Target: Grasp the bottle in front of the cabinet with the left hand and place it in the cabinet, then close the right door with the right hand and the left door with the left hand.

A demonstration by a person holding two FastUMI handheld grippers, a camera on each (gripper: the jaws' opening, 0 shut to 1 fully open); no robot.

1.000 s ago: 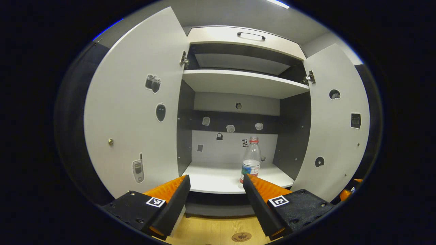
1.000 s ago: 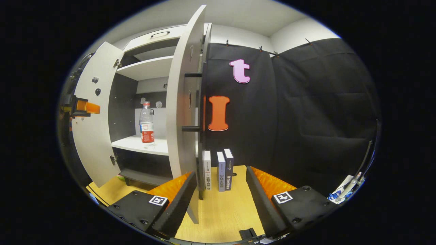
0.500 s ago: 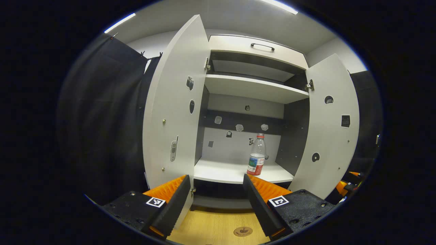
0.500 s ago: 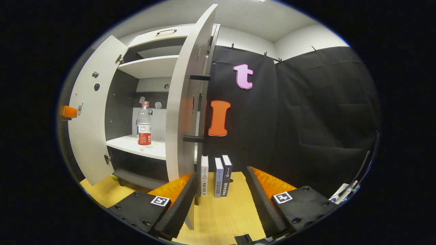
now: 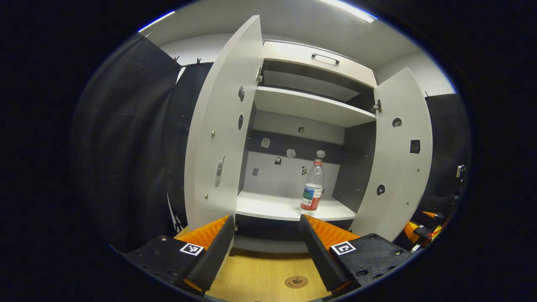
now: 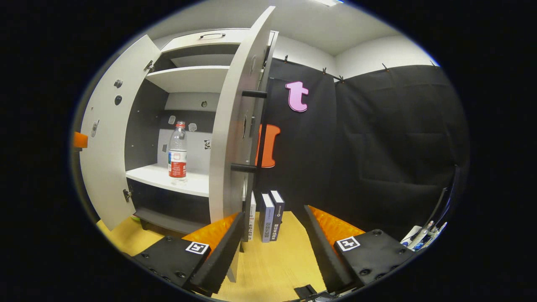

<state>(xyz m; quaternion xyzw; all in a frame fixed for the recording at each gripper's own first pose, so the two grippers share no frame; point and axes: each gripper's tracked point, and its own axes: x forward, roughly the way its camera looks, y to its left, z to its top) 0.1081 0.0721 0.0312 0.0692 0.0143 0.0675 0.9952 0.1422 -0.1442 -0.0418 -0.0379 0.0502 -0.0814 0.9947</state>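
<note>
The bottle stands upright on the lower shelf inside the cabinet, toward its right side, so the placing step looks done and the door-closing step is in hand. Both doors are open.

In the right gripper view the right gripper has its jaws spread, nothing between them; the right door rises edge-on at about 11 o'clock from the fingers, its lower edge just beside the left finger, though whether they touch is hard to tell. The next move probably calls for pressing on the door's outer face, near the dark handle, and swinging it toward the cabinet.

The left gripper is also released and empty. The bottle sits at about 1 o'clock beyond its fingers, well apart from them, and the left door stands at 11 o'clock, waiting its turn
</note>
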